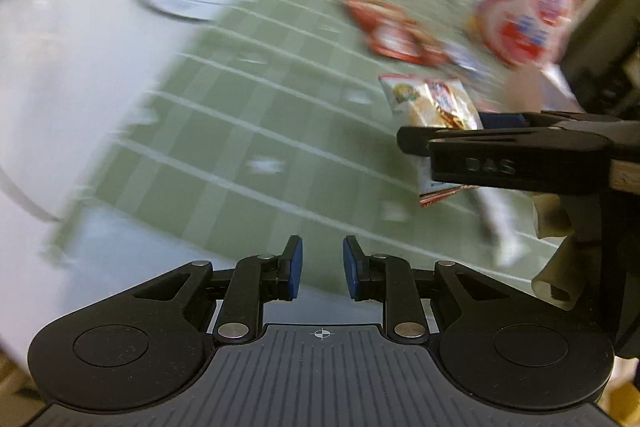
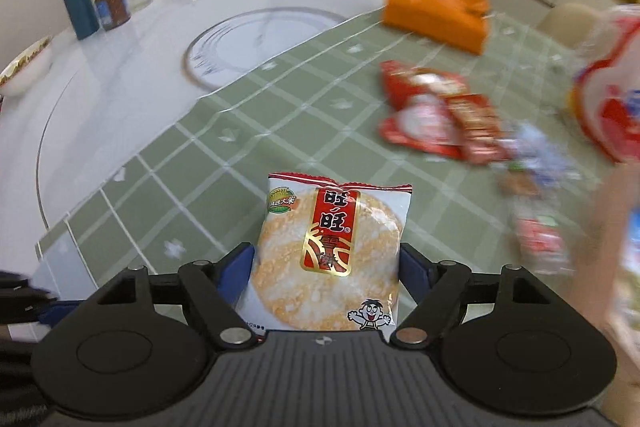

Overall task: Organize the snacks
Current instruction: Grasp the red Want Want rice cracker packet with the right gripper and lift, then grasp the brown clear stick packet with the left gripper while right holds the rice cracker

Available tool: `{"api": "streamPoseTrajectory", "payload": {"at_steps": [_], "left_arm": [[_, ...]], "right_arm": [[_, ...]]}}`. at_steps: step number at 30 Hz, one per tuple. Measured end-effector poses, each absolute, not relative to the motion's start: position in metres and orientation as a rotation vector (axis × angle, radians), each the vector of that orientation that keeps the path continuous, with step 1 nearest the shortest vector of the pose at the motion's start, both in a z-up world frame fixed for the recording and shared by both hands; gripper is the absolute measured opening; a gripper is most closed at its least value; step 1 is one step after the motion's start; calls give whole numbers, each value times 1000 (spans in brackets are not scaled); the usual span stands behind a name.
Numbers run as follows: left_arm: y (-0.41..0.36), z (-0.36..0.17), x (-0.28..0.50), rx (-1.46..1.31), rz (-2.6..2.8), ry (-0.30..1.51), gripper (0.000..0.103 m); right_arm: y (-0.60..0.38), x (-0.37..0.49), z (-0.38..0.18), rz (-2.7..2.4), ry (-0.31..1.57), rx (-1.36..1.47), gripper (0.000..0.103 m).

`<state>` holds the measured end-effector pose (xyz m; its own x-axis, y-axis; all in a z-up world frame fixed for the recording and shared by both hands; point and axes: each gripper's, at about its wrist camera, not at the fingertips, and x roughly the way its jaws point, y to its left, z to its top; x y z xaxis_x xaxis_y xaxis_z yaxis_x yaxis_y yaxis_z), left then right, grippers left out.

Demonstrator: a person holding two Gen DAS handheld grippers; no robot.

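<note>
Green chequered cloth (image 2: 192, 163) covers the near part of a white round dining table (image 2: 120, 75). Nearest, the right gripper (image 2: 326, 267) has its blue pads pressed on the sides of a white foil rice-cracker packet (image 2: 332, 247), lifted clear of the cloth; its red label reads 旺旺, with a cartoon boy in one corner. I judge it light, puffy and crackly, with brittle crackers inside, so a gentle side grip like this one suits it. The left gripper (image 1: 322, 269) holds nothing, its jaws nearly together over bare cloth. Farther off lie red snack packets (image 2: 432, 111), blurred and unreadable, beside a large red-and-white bag (image 2: 612, 107); beyond them sits an orange box (image 2: 436, 9).
</note>
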<state>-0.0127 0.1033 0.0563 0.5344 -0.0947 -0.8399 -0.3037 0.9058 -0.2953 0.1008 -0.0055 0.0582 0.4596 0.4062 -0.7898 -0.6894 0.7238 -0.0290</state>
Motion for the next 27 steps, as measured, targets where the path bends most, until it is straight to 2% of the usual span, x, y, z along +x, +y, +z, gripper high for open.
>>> {"api": "streamPoseTrajectory", "payload": {"at_steps": [5,14,19,20,24,27], "left_arm": [[51,52,17,-448,-42,1030,25],[-6,48,66,-459,-17,1058,25],[-27,46,98,-322,65,1093,26],[-30,45,103,-291,70,1103,29],[-42,46,113,-224,79,1111,31],[-47,50,115,-233,66,1108,32]], "right_arm": [[-81,92,66,654,835,-400,77],[-168,87,36,462,867,-288,77],[-181,81,20,503,929,-218,77],[-182,79,17,518,945,-204,77],[-180,76,12,534,933,-190,79],[-175,70,9,547,918,-230,87]]}}
